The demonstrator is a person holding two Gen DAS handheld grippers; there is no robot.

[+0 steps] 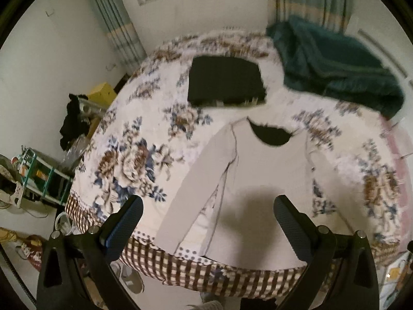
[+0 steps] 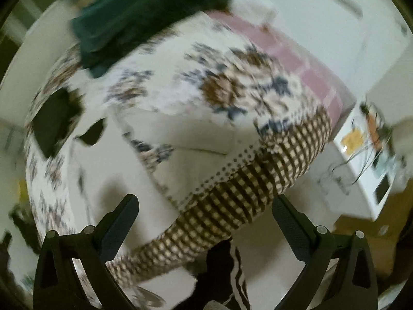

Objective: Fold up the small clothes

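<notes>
Bed (image 1: 134, 129) with floral cover, checked border along the near edge. Teal blanket (image 1: 335, 64) heaped at the far right corner; a folded black garment (image 1: 224, 82) lies mid-bed beyond the work area.

The task's thing, a pale long-sleeved top (image 1: 258, 180), lies flat and face up near the front edge, neckline away from the viewer, hem close to or at the checked border, left sleeve angled outward toward that border.

Left gripper (image 1: 207, 222) hovers above the lower body of the top, jaws spread wide, holding nothing. Right gripper (image 2: 205, 222) is above the bed's near right corner, jaws likewise wide and empty; this view is motion-blurred.

Likely hazards, as judged: the hem sits so near the edge that a pull toward the viewer could drag the top off the bed; a pinch taken too deep may catch the cover together with the thin fabric; a grasp on one layer only would leave the fold skewed.
</notes>
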